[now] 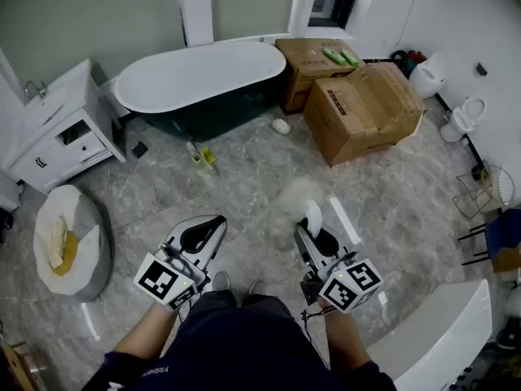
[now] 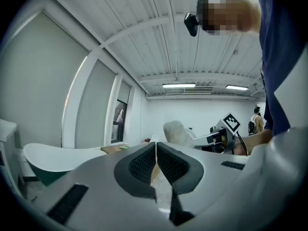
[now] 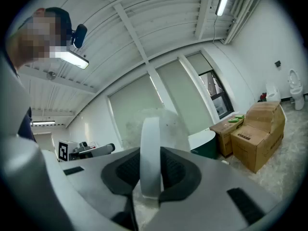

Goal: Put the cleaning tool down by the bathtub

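Observation:
The cleaning tool (image 1: 298, 197) has a fluffy grey-white head on a flat white handle (image 3: 150, 150). My right gripper (image 1: 314, 233) is shut on that handle, and the fluffy head (image 3: 169, 127) sticks out beyond the jaws, above the marble floor. The bathtub (image 1: 199, 76), white inside and dark green outside, stands well ahead by the wall; it also shows in the right gripper view (image 3: 205, 141) and the left gripper view (image 2: 50, 157). My left gripper (image 1: 203, 231) hangs level with the right one, its jaws (image 2: 156, 163) pressed together with nothing between them.
Two cardboard boxes (image 1: 366, 108) stand right of the tub, with green items on the back one (image 1: 313, 62). A white cabinet (image 1: 61, 129) and a white cushion (image 1: 69, 239) are at the left. Small bottles (image 1: 202, 157) lie by the tub. Toilets (image 1: 466, 116) line the right wall.

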The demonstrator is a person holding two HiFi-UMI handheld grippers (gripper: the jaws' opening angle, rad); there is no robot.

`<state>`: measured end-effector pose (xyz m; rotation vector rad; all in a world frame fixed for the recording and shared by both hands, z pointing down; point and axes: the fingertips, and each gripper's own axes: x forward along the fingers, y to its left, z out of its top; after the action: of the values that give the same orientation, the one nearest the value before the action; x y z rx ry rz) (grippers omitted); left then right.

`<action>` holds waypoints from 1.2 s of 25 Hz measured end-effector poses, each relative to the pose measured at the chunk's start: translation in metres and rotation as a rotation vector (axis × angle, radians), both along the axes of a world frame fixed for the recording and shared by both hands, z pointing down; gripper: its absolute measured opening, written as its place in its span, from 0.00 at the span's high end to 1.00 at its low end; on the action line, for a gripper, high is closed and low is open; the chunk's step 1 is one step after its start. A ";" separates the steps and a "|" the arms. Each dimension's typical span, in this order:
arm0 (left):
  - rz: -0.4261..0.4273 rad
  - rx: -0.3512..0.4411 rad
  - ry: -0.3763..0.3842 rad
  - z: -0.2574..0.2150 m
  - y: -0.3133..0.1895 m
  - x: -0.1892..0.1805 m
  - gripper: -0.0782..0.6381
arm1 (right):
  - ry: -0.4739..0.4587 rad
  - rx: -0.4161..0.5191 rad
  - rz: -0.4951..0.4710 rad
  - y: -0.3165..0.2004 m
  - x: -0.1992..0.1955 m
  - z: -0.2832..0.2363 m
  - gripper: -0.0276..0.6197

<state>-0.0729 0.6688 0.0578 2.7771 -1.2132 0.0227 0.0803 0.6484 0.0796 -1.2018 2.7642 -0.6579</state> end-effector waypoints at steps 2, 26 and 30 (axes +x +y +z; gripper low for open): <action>-0.003 -0.001 0.000 -0.001 -0.001 -0.001 0.84 | 0.001 0.001 -0.003 -0.001 0.000 -0.002 0.82; 0.005 -0.001 0.001 0.002 -0.009 0.018 0.84 | 0.010 0.000 -0.018 -0.009 0.007 0.003 0.82; -0.001 -0.004 -0.002 0.004 -0.011 0.029 0.84 | 0.010 -0.005 -0.024 -0.010 0.020 0.006 0.82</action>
<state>-0.0436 0.6576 0.0621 2.7742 -1.2132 0.0272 0.0999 0.6381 0.0858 -1.1778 2.7916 -0.6629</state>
